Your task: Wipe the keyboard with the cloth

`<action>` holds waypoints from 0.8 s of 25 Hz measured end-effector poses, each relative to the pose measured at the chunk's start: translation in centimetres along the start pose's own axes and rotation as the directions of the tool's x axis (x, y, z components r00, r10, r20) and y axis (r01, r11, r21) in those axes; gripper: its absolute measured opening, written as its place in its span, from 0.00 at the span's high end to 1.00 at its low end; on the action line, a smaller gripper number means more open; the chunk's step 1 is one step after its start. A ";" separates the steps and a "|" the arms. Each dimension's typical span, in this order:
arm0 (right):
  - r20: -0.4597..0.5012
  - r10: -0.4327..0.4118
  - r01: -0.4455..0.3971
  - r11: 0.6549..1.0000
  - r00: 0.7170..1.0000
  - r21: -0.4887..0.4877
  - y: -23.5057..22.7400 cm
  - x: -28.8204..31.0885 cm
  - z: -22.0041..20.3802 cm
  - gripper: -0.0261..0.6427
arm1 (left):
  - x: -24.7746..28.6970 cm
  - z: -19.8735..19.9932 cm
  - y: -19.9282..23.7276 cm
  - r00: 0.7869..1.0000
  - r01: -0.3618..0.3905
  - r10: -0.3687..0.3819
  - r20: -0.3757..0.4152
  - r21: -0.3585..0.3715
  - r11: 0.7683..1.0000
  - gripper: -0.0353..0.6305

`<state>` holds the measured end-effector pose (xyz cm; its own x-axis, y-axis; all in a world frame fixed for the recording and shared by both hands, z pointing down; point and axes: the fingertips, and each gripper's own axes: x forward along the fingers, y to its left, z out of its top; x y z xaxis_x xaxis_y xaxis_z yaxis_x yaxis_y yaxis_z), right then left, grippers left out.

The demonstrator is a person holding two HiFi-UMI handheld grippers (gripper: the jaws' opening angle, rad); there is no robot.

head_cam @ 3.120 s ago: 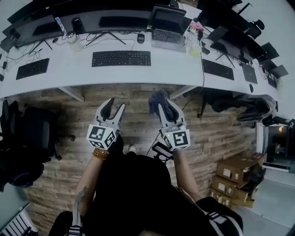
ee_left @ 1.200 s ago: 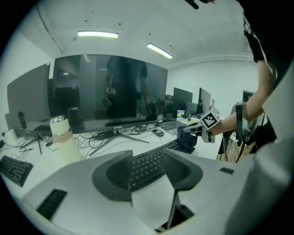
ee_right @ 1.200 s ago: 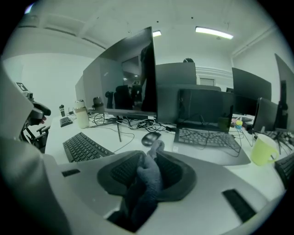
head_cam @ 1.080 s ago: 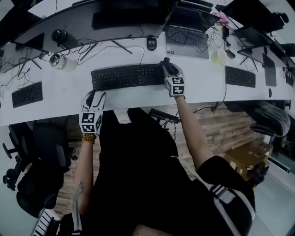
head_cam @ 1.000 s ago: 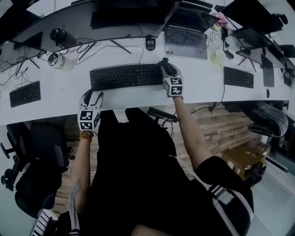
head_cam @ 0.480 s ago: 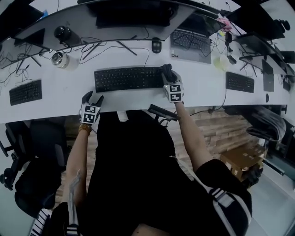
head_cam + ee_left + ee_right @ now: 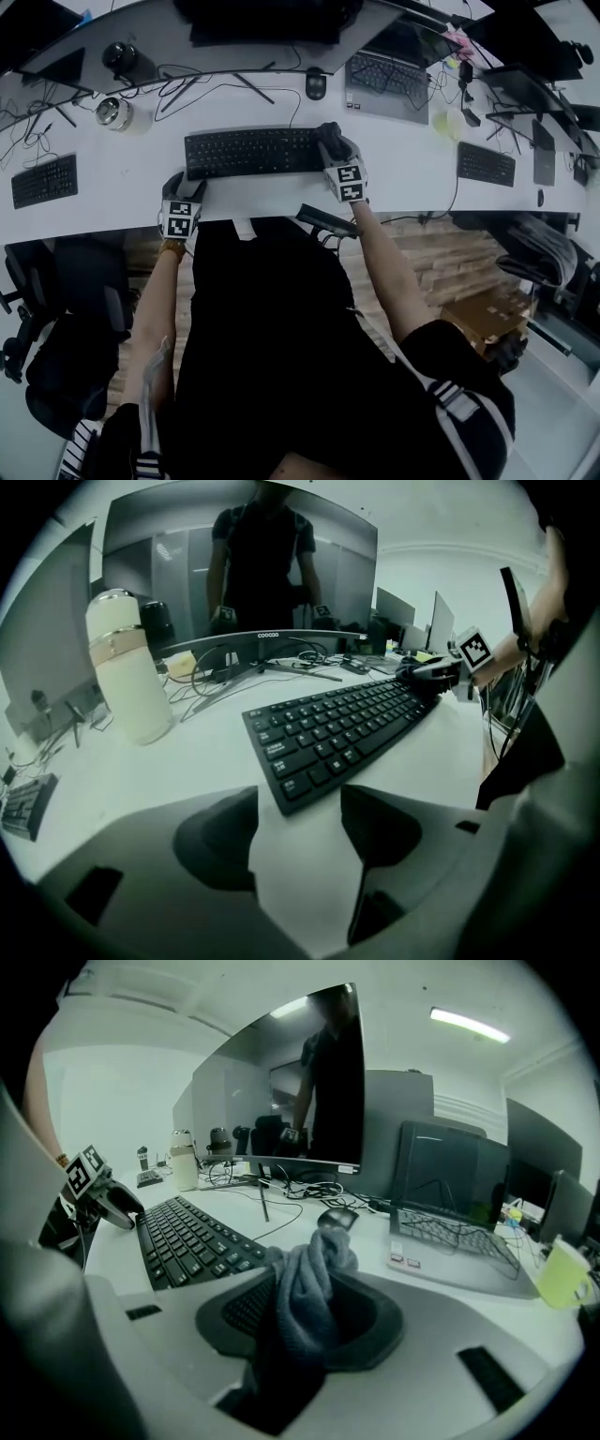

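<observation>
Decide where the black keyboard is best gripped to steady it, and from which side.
Probably the keyboard's left short edge, approached from the left, low along the desk: it lies flat and thin, so only an edge can be pinched, and the cloth occupies its right end.

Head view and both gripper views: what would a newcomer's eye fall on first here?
First, the black keyboard in the middle of the white desk. At its right end the right gripper pinches a grey cloth, its jaws having just been closing on it. By the keyboard's left near corner the left gripper stands open and empty, its jaws having just been opening.
</observation>
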<state>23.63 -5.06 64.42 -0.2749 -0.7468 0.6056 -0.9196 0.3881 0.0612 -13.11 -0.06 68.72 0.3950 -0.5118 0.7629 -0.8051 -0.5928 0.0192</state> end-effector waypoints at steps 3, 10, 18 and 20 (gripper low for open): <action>-0.002 0.058 -0.058 0.997 0.998 -0.053 1.6 0.7 0.5 0.77 | 0.0 -0.6 -0.1 1.000 0.019 -0.019 -0.006 -0.014 1.000 0.54; -0.016 0.122 -0.123 0.985 0.992 -0.120 2.5 0.9 0.9 0.78 | -0.4 -1.1 -1.0 0.997 0.082 -0.082 -0.005 0.012 0.997 0.54; -0.028 0.192 -0.193 0.966 0.981 -0.169 3.1 1.3 1.3 0.78 | 0.0 -0.6 -0.9 0.996 0.091 -0.091 0.005 -0.003 0.996 0.53; -0.028 0.201 -0.203 0.964 0.979 -0.170 3.3 1.3 1.4 0.79 | 0.3 -0.5 -1.1 0.996 0.093 -0.093 0.004 -0.012 0.996 0.49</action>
<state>19.81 -5.48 64.33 -0.4461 -0.6379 0.6278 -0.7833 0.6175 0.0708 -12.30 0.76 69.20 0.4701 -0.4570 0.7551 -0.7703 -0.6301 0.0981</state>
